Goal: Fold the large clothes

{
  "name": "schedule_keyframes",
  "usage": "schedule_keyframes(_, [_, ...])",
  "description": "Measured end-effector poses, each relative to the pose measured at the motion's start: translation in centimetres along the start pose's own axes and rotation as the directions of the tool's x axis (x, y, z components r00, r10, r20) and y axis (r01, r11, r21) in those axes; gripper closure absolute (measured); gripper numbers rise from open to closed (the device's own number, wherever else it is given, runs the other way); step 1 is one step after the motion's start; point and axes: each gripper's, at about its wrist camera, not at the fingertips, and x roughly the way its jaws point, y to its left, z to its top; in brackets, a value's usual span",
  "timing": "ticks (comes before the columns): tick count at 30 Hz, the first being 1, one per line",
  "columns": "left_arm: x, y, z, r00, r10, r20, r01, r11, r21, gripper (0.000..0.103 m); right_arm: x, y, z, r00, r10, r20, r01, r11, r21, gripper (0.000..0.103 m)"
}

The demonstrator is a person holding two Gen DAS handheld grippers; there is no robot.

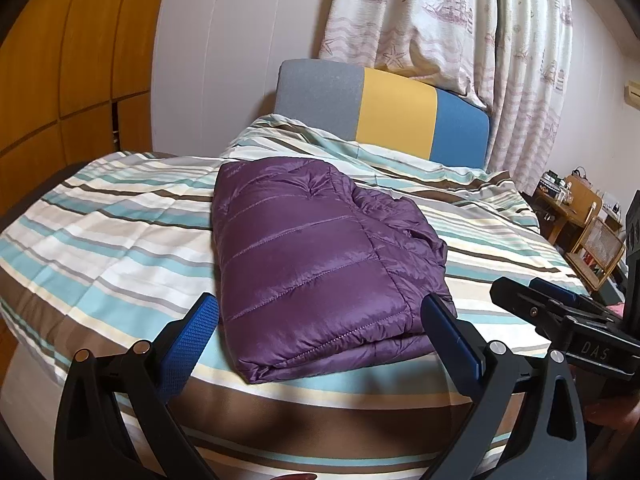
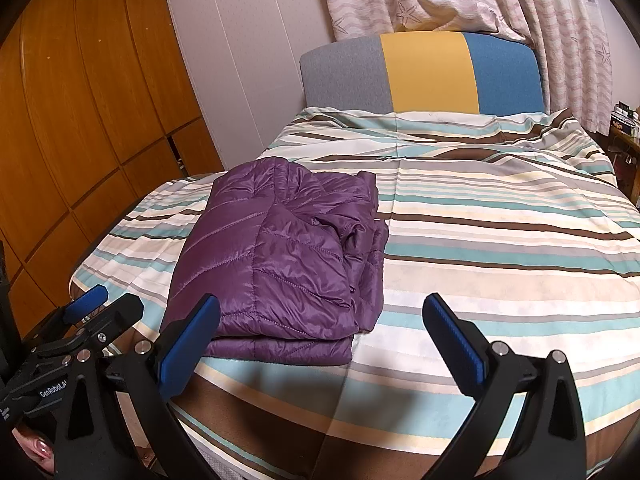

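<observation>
Both the left gripper (image 1: 320,320) and right gripper (image 2: 320,320) hung open, apparently clear of the folded purple jacket (image 1: 316,264) ahead on the bed (image 1: 108,236).

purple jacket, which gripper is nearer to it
Left. The left gripper straddles the jacket's near edge, fingers open either side. The right gripper is open too, off the jacket's right side.

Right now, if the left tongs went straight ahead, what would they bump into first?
Most likely the folded purple jacket. The open left tongs frame its near edge on the striped bedspread, empty. Depth is uncertain, so they might skim over it.
</observation>
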Motion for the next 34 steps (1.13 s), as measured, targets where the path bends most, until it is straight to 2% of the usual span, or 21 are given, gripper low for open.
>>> schedule_keyframes(8, [-0.1,-0.4,0.0,1.000,0.020,0.009,-0.020,1.000,0.020,0.003,0.1,0.0,0.0,1.000,0.001,-0.003,-0.001,1.000,0.001,0.002])
schedule_keyframes(25, [0.3,0.0,-0.4,1.000,0.013,-0.015,-0.013,1.000,-0.003,0.003,0.4,0.1,-0.2,1.000,0.001,-0.012,-0.001,1.000,0.008,0.002])
schedule_keyframes(34, [2.0,1.0,-0.4,0.996,0.032,-0.082,-0.034,0.999,-0.025,0.003,1.7,-0.6,-0.2,0.999,-0.005,-0.040,0.007,1.000,0.028,0.002])
